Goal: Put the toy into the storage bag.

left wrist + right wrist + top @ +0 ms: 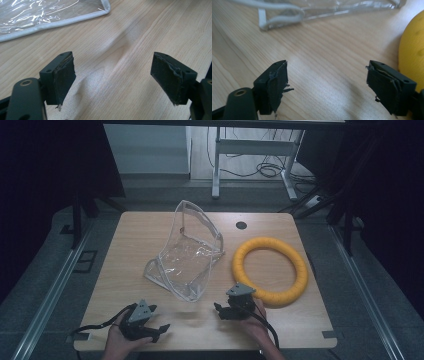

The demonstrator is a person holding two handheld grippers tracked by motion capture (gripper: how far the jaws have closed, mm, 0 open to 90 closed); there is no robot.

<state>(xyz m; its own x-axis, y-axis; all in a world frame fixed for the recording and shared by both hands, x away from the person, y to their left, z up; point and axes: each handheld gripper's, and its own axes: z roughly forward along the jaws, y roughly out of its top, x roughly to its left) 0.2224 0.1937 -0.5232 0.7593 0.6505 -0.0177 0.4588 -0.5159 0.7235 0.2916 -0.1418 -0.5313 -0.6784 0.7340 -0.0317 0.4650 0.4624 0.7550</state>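
Near edge of the pale wood-grain bench (150, 235): left tool (159, 329) sits low over the boards in the person's left hand (120, 340), jaws spread wide, nothing between them; in the left gripper view the worn black pads (63, 80) frame bare wood. Right tool (219, 309), in the right hand (255, 322), also stands wide and empty, angled toward bench centre, just beside the near arc of the yellow foam ring (270, 271); the ring's curved flank shows at the edge of the right gripper view (412, 52). Mid-bench, between and beyond both tools: clear soft-plastic pouch with white piped edging (187, 252), lying half open, one side flat on the wood, the other wall standing up and leaning. Its nearest corner shows in the left gripper view (50, 12). Judgement: pouch looks light, floppy and slick; the film will likely crumple or slide under a pinch, so the stiffer white piping at the near corner or the raised rim is the better hold. Ring looks light, springy, grippy; a pinch across its tube anywhere should do. Far side: dark round grommet hole (241, 225) in the bench top.
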